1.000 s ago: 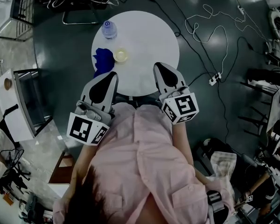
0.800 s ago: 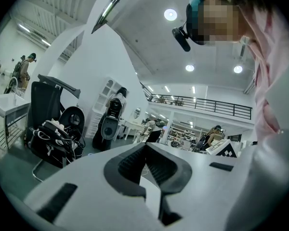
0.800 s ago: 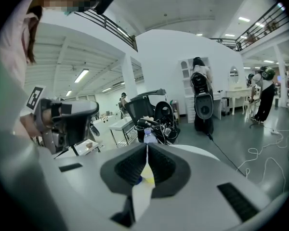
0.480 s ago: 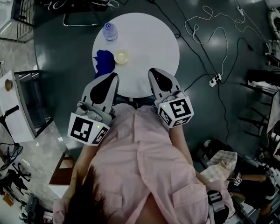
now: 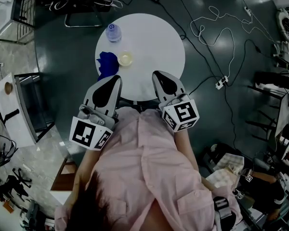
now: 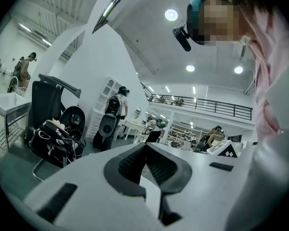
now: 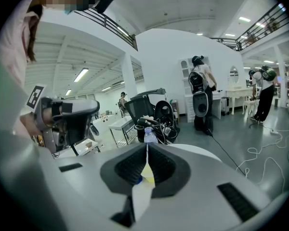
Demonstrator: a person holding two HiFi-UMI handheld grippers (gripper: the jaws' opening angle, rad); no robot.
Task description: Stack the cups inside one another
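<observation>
Hovering at the lower edge of the counter (image 5: 154,42), left gripper (image 5: 116,77) and right gripper (image 5: 156,73) have jaws closed and empty; the lone yellowish cup (image 5: 125,57), left of frame centre, suggests stacking is complete.

On the table (image 5: 156,42) before us, bottle (image 5: 113,31) at far left, cup (image 5: 125,57) just nearer us, slightly right.

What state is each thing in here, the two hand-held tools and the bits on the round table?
Left gripper: shut, empty, near the table edge.
Right gripper: shut, empty, near the table edge.
Water bottle: upright, capped.
Pale yellow cup: upright, mouth up, standing alone.
Blue item: lying beside the cup, shape unclear.
</observation>
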